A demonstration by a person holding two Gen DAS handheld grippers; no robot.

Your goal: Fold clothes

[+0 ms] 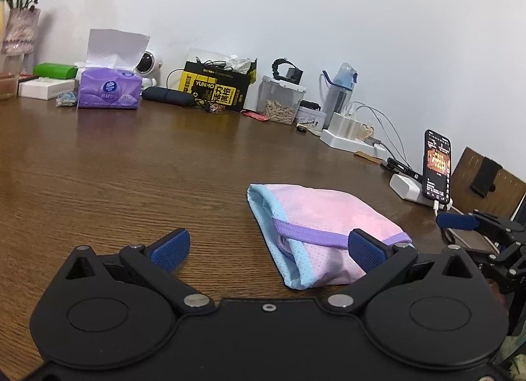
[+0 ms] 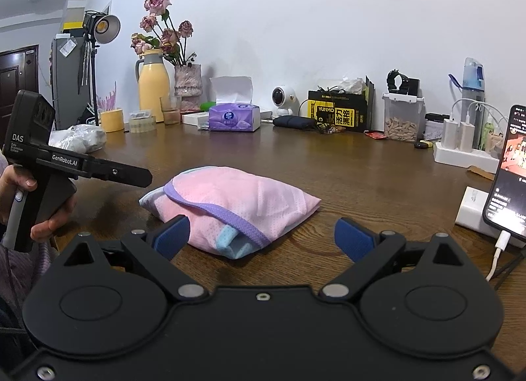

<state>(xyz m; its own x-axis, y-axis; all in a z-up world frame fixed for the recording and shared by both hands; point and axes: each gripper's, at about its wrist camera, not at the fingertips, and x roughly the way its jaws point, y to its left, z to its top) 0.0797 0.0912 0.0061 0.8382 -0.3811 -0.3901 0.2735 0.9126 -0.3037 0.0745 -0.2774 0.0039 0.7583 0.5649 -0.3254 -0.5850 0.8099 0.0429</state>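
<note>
A pink mesh garment (image 1: 315,216) with light blue and purple trim lies folded into a small bundle on the brown wooden table (image 1: 131,167). My left gripper (image 1: 269,249) is open, its right pad just in front of the bundle's near edge and its left pad over bare wood. From the right wrist view the same folded garment (image 2: 236,203) rests ahead of my right gripper (image 2: 263,236), which is open with nothing between its fingers. Its left pad sits close to the bundle's near side. A hand holds the left gripper's body (image 2: 42,164) at the left edge.
Along the wall stand a purple tissue box (image 1: 108,88), a yellow and black box (image 1: 217,85), a clear container (image 1: 282,98), a water bottle (image 1: 342,91) and a power strip (image 1: 351,137). A lit phone (image 1: 437,165) stands at the right, cabled. A yellow jug (image 2: 153,85) and flowers are far left.
</note>
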